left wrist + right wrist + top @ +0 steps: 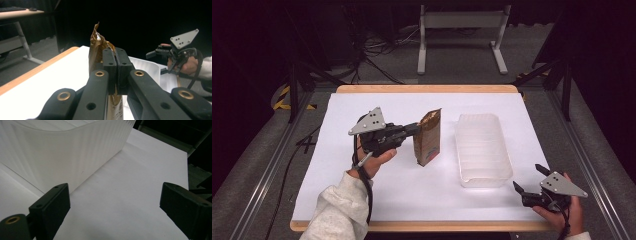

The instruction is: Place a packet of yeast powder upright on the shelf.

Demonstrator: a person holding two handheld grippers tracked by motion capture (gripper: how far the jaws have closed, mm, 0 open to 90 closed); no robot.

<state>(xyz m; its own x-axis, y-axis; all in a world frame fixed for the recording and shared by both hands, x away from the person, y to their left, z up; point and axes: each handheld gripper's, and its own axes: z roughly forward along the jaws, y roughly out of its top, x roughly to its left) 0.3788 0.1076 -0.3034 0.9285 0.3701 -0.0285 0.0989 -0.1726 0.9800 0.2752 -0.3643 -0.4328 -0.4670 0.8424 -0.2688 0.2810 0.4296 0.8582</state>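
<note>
- Nearest in the high view: cream knit sleeve (339,210) and left hand (374,161) rising from the bottom edge, wrapped around the black left gripper (414,129) with its grey three-cornered plate on top.
- Jaws pressed together on the upper edge of a brown paper bag (428,137), standing upright on the white table (362,200), crumpled at its torn top, pale label low on its face.
- Just right of the bag, apart from it: translucent ribbed plastic bin (482,148), rectangular with rounded corners.
- At the near right corner: right gripper (528,179) held low in the right hand (569,210), jaws spread wide, gripping nothing.
- Left gripper view: matte black pads (110,66) shut flat on the glossy, creased brown bag (96,47), brass rivets on the linkage; beyond, the bin's white rim (147,65) and the other gripper (156,53).
- Right gripper view: blocky black jaws far apart over smooth white tabletop (130,195); bin's finely fluted, bowed wall (62,157) at upper left, beside the left jaw.
</note>
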